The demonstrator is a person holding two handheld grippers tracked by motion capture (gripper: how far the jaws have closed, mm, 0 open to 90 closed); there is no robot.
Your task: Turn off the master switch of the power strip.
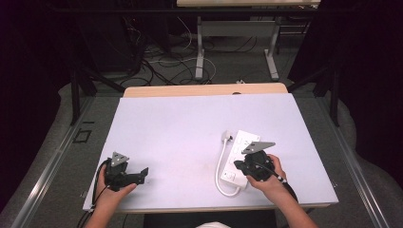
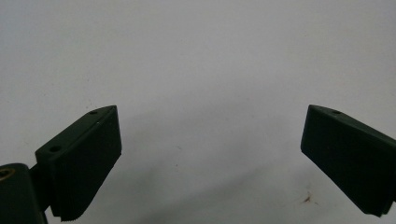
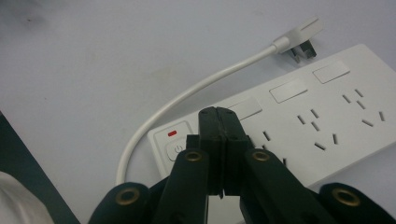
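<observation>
Right gripper (image 3: 223, 121): black, jaws pressed together on nothing, held over the near end of the white plastic power strip (image 3: 327, 116), beside its switch (image 3: 176, 149).
Left gripper (image 2: 210, 154): jaws spread wide over bare table (image 2: 196, 56), near left.
Power strip: flat at near right; white cable (image 3: 187, 100) curls to a plug (image 3: 303, 39) at its far end.
Hidden: strip's near end is partly covered by the right gripper.

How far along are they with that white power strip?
Nothing looks done yet: the power strip lies flat, its plug loose on the table. In hand: the shut right hand-held gripper hovers by the strip's switch. The open left hand-held gripper holds nothing.
</observation>
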